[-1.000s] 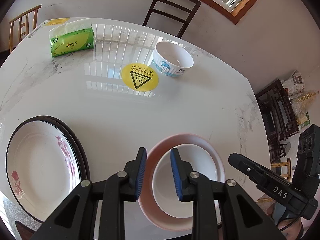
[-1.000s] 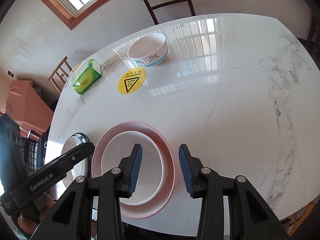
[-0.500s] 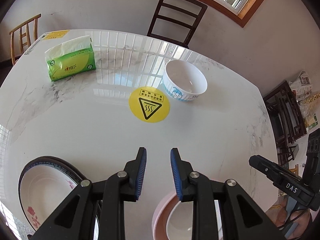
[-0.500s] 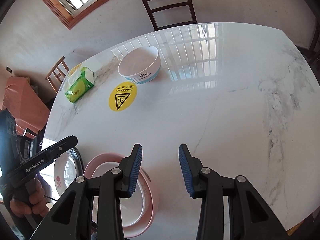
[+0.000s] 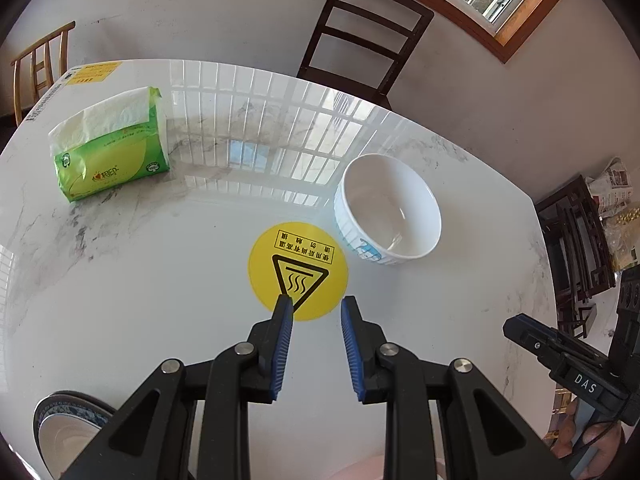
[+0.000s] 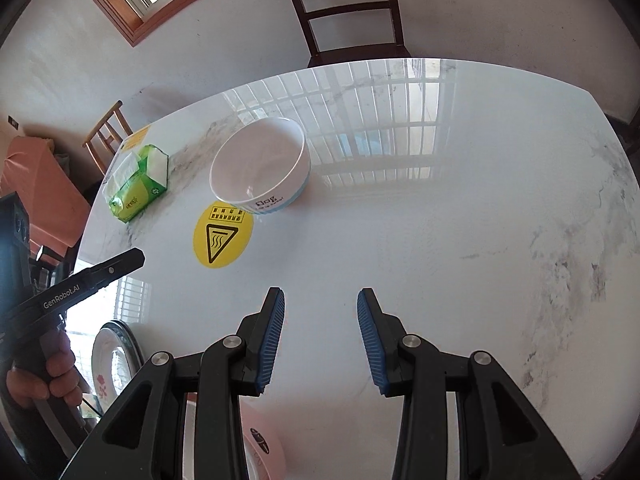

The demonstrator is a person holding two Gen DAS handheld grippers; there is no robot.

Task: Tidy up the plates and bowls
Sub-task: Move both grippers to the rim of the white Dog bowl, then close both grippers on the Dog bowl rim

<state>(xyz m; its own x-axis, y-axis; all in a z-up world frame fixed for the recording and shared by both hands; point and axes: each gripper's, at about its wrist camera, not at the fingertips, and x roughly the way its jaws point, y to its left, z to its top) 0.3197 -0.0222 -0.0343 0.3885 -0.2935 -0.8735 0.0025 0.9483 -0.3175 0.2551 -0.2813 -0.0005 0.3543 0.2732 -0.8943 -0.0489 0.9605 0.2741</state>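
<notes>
Ahead of your grippers you have one white bowl, one tissue pack and one yellow sticker; behind them, one floral plate and one pink plate.

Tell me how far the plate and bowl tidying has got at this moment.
Looks done: a floral plate and a pink plate sit at the near edge; whether they are stacked is unclear. In hand: nothing; left gripper and right gripper are open. Left: the white bowl, alone beside the yellow sticker.
</notes>
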